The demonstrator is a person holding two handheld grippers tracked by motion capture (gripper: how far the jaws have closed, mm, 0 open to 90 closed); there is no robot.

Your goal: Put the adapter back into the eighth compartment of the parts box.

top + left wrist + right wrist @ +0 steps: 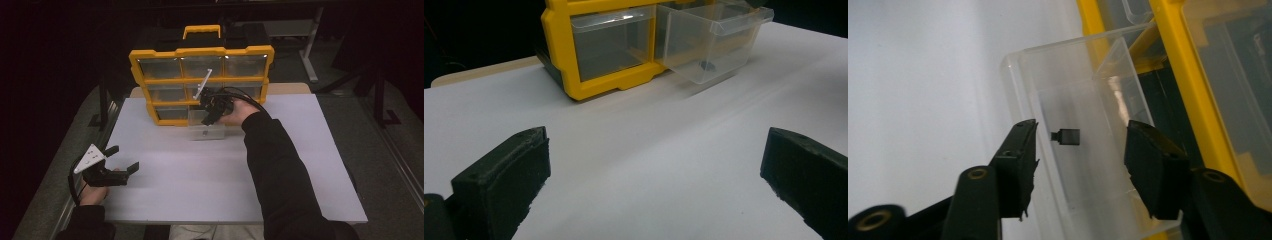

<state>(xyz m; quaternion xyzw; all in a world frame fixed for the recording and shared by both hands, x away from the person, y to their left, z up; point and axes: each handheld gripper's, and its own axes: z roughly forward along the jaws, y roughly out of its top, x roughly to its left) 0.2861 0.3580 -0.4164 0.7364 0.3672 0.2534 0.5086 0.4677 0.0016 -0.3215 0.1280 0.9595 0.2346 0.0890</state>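
Observation:
A yellow organizer with clear drawers stands at the back of the white table. Its bottom middle drawer is pulled out onto the table; this clear drawer holds a small black part, also visible through the drawer wall. My right gripper hovers open just above that drawer, its jaws on either side of the part without touching it. My left gripper rests open near the table's front left, nothing between its jaws.
The organizer has a yellow handle on top and other shut drawers. A desk leg and dark floor lie behind the table. Bare white surface lies between the two grippers.

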